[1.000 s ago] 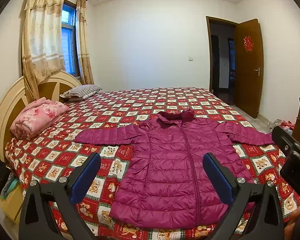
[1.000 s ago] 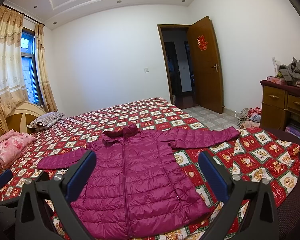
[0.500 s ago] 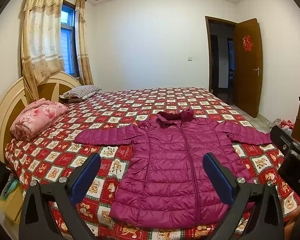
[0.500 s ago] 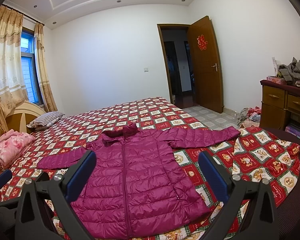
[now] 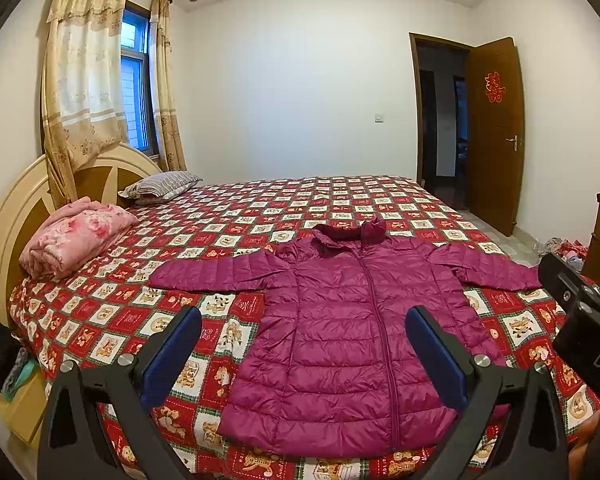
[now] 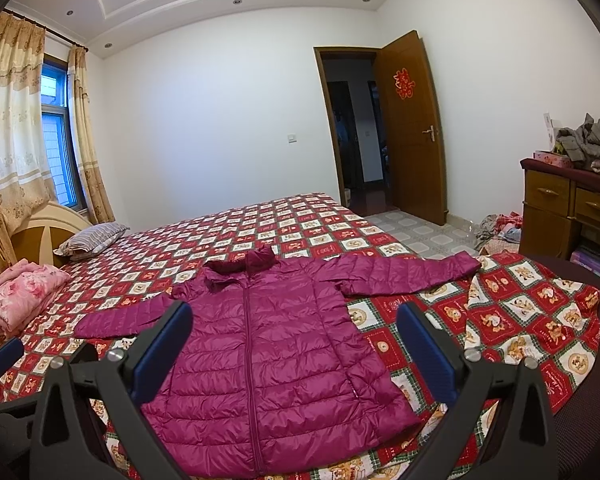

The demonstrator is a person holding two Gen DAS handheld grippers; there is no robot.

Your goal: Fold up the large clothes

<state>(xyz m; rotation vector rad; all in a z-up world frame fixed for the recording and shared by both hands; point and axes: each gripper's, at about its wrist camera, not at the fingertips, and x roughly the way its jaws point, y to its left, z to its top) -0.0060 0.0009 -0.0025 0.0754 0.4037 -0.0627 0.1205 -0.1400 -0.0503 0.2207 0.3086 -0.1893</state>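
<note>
A magenta quilted puffer jacket (image 5: 352,332) lies flat, zipped, front up, on the bed, sleeves spread to both sides, collar toward the far side; it also shows in the right wrist view (image 6: 268,344). My left gripper (image 5: 303,354) is open and empty, held above the jacket's hem near the bed's front edge. My right gripper (image 6: 294,348) is open and empty, also held above the jacket's lower half. The right gripper's body shows at the right edge of the left wrist view (image 5: 580,320).
The bed (image 5: 300,208) has a red checked cover. A folded pink blanket (image 5: 76,236) and a striped pillow (image 5: 160,186) lie by the headboard. A wooden dresser (image 6: 568,208) with clothes stands at right. The door (image 6: 410,128) is open.
Both views shifted only slightly; the grippers stay open and the jacket has not moved.
</note>
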